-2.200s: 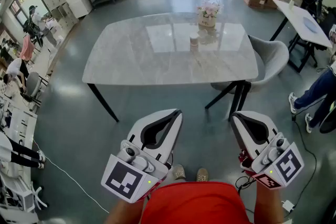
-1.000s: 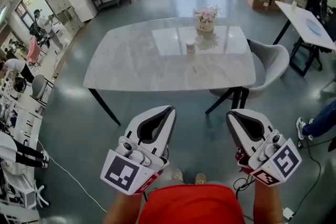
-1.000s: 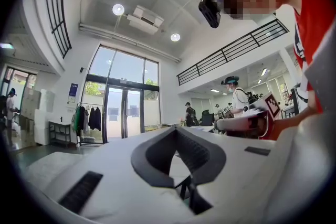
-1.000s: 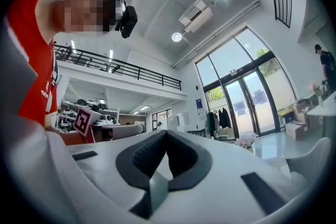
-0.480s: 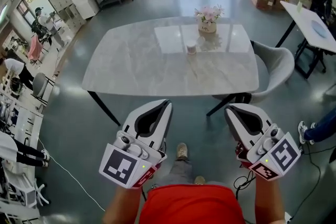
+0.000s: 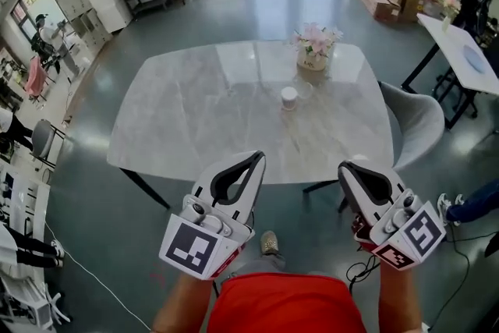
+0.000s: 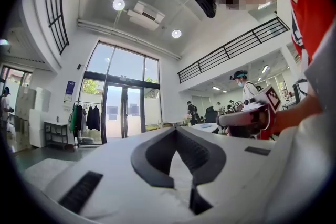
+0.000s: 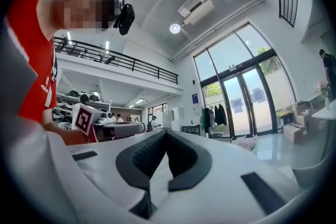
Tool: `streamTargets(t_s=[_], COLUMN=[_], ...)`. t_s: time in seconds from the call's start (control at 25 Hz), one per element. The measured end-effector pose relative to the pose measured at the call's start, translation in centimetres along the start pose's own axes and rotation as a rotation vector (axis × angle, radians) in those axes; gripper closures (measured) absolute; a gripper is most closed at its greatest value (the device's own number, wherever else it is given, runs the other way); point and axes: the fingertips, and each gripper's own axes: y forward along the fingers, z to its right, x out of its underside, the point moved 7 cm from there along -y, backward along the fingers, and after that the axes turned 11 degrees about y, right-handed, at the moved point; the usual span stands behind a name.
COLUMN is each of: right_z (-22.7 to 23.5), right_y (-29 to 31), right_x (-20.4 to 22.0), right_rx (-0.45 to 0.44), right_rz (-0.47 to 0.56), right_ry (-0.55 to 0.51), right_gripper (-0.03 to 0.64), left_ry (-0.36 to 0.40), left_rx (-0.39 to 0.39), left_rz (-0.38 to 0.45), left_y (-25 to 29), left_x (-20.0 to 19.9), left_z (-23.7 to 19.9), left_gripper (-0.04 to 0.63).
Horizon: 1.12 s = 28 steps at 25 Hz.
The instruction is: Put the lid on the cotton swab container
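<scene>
On the marble surface point(image 6: 195, 113) the cotton swab container point(image 6: 289, 97) sits well beyond us, so our left gripper point(image 6: 256, 158) and right gripper point(image 6: 346, 167) hang empty, fingers pressed together.

The table point(image 6: 203, 113) is showing a polished, marble-veined top, and the floor point(image 6: 101, 191) is gleaming smooth. Both the left gripper point(image 6: 260, 157) and right gripper point(image 6: 343, 167) are wearing smooth white plastic shells with matt, ribbed black pads point(image 7: 197, 152)

Nothing legible shows: the print on the flower pot point(image 6: 313, 61) on the worktop point(image 6: 203, 113) and the blue sign point(image 7: 70, 91) left of the glass doors point(image 7: 125, 113) are too small to read.
</scene>
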Motion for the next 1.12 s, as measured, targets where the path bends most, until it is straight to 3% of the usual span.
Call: streamTargets(t_s=[0.2, 0.36, 0.52, 0.76, 1.12], right_z=[3.1, 5.6, 8.4, 13.8, 21.1], right_y=[4.9, 8.0, 9.5, 11.2, 15.1], right_x=[0.7, 1.1, 1.2, 1.1, 4.5], right_rx=[0.04, 0.086, 0.109, 0.103, 0.055], right_rz=[-0.013, -0.025, -0.076, -0.135, -0.229], right_ry=[0.0, -0.004, -0.016, -0.008, 0.043], right_gripper=[0.609, 0.609, 0.609, 0.609, 0.607], left_ry=[-0.016, -0.034, -0.053, -0.07, -0.085], left_rx=[0.039, 0.076, 0.092, 0.108, 0.101], left_rz=[-0.007, -0.079, -0.088, -0.117, -0.214], left_y=[3.2, 5.5, 8.7, 13.8, 19.0], left_x=[3.4, 6.0, 7.4, 9.1, 15.3], left_z=[-4.4, -7.2, -8.4, -9.3, -10.8], left_gripper=[0.584, 0.584, 0.584, 0.584, 0.583])
